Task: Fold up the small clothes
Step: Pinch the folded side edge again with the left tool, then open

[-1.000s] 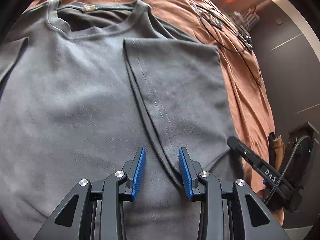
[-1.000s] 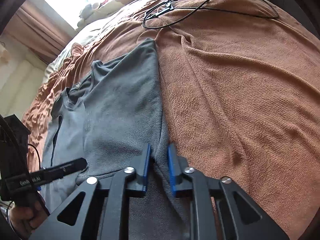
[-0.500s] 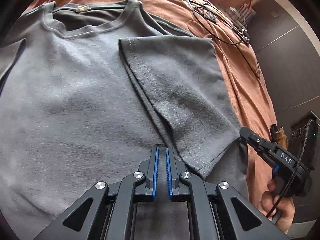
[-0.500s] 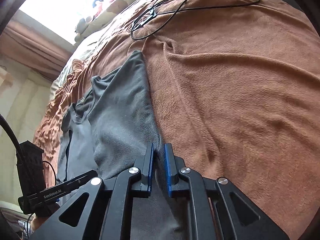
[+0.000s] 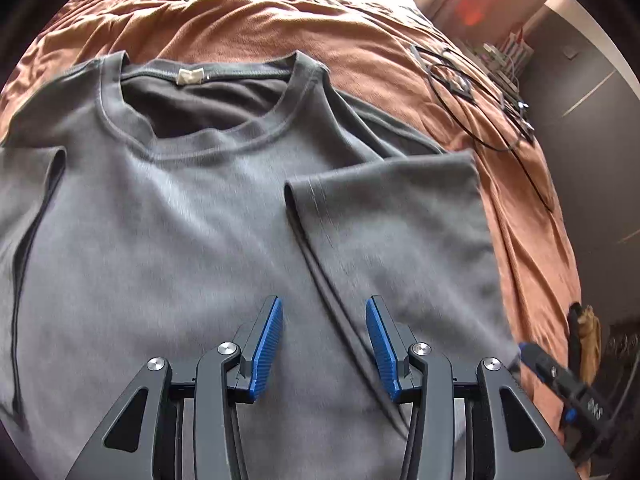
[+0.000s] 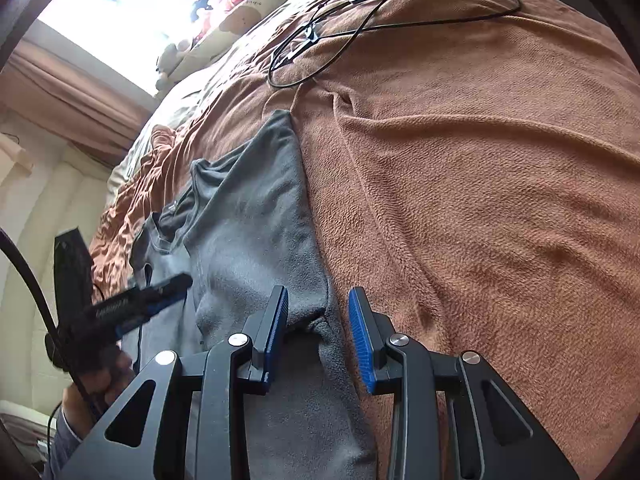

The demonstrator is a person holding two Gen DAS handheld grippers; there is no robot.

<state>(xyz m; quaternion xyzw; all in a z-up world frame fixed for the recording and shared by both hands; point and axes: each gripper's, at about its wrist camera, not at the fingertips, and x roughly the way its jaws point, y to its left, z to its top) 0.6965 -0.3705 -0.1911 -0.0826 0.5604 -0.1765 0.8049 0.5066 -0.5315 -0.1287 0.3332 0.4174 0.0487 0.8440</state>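
the folded flap's edge (image 5: 320, 280) ran lengthwise between the left gripper (image 5: 324, 344), its jaws spreading, gripping nothing.

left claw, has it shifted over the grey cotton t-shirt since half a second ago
Yes. The left claw has drawn back toward the hem of the grey cotton t-shirt: the collar sits lower in the left wrist view, with more rust-brown blanket showing. Its jaws are opening, gripping nothing.

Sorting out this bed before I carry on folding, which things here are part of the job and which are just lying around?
Job: grey T-shirt, left gripper and right gripper, both opening.

Lying about: black cable, stuffed toys, brown blanket underneath.
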